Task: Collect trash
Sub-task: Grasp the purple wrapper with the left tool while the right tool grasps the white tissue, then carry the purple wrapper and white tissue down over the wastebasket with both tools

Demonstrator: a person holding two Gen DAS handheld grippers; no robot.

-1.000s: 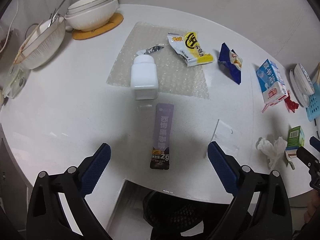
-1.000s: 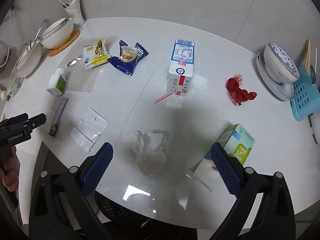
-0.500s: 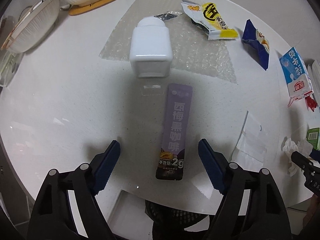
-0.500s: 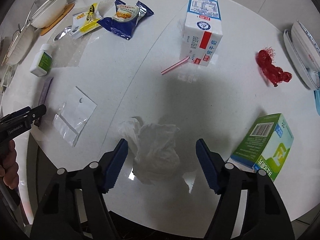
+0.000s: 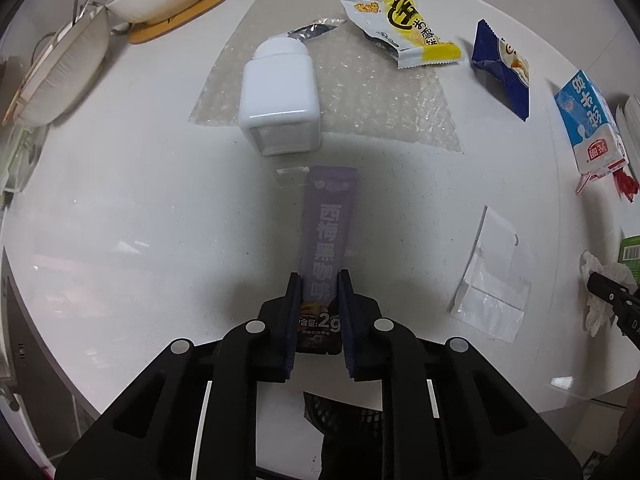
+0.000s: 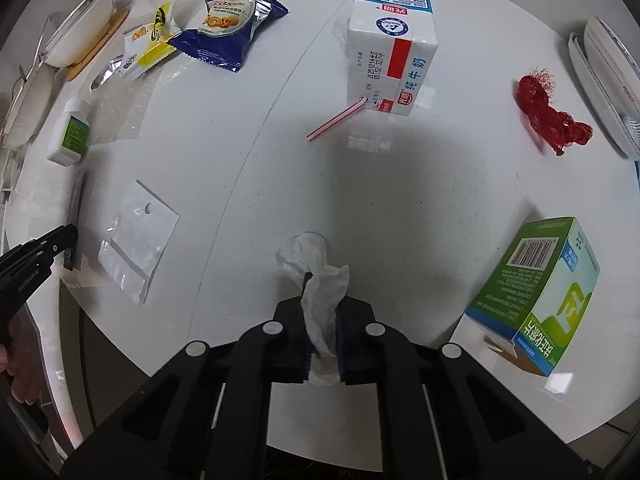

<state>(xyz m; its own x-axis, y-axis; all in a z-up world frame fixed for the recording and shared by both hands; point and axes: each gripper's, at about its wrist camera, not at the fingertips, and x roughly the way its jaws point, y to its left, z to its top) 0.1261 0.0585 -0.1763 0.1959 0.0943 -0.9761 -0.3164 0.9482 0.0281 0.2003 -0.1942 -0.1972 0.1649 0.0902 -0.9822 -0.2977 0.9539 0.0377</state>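
Two grippers: we are closing both, each on one piece of trash.
Table (image 5: 140,216): white and round; we lift straight up so nothing slides.
Left gripper (image 5: 319,280): jaws closing on the purple packet (image 5: 328,220), flat near the table's edge.
Right gripper (image 6: 323,304): jaws closing on the crumpled tissue (image 6: 316,268), soft and white, by the near edge.

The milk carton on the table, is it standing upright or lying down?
Lying down. The milk carton rests on its side on the table, its long printed face turned upward.
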